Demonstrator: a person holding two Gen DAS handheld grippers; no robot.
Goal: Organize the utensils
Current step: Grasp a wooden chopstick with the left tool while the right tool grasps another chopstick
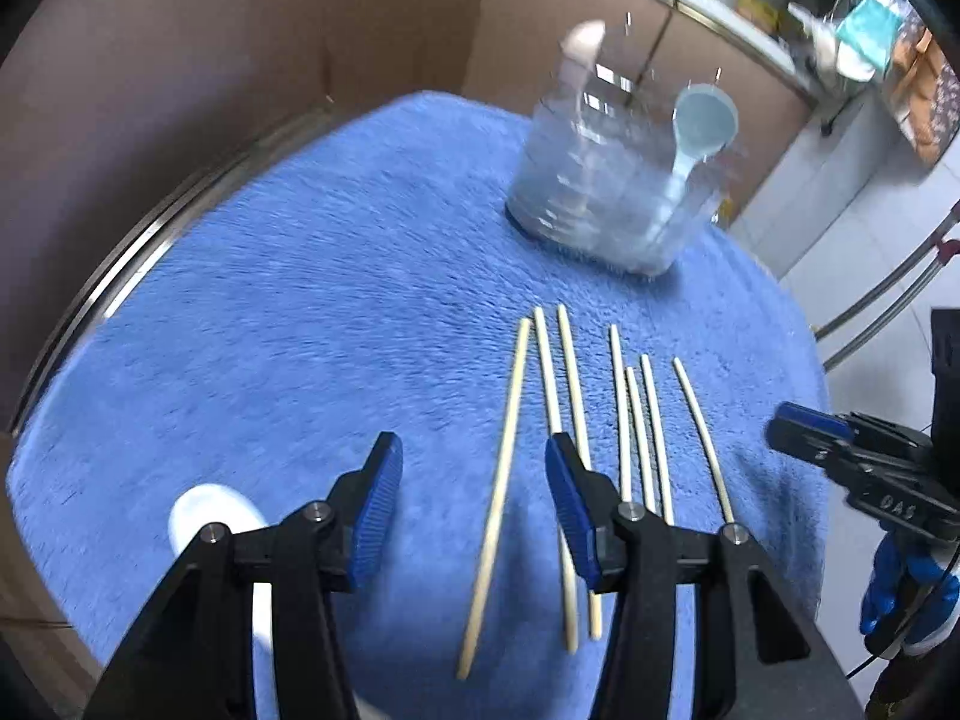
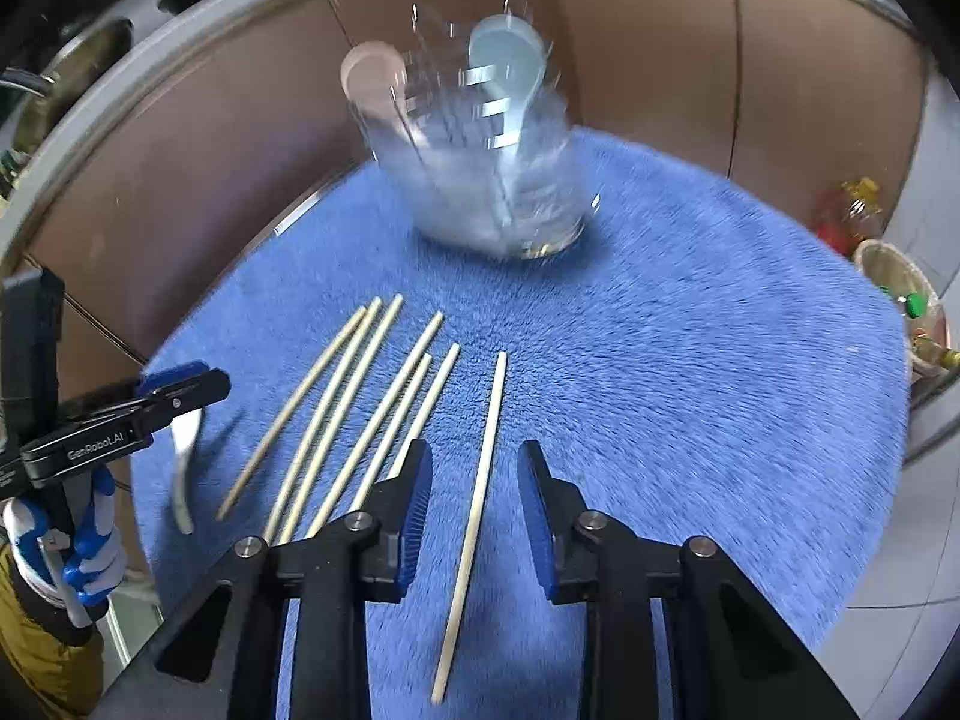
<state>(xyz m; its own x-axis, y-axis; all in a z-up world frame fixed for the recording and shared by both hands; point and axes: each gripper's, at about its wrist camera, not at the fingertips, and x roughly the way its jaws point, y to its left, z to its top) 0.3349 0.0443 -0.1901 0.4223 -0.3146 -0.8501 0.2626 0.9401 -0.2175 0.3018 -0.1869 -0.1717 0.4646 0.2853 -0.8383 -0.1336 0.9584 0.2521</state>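
Observation:
Several pale wooden chopsticks lie side by side on a blue fluffy mat; they also show in the right wrist view. A clear glass jar at the far side holds a blue spoon and a pink spoon; the jar also shows in the right wrist view. My left gripper is open and empty above the leftmost chopstick. A white spoon lies left of it. My right gripper is open, its fingers either side of the rightmost chopstick.
The mat covers a round table with a metal rim, backed by brown cardboard walls. The other gripper shows at each view's edge: the right one and the left one. Bottles and a basket stand beyond the right edge.

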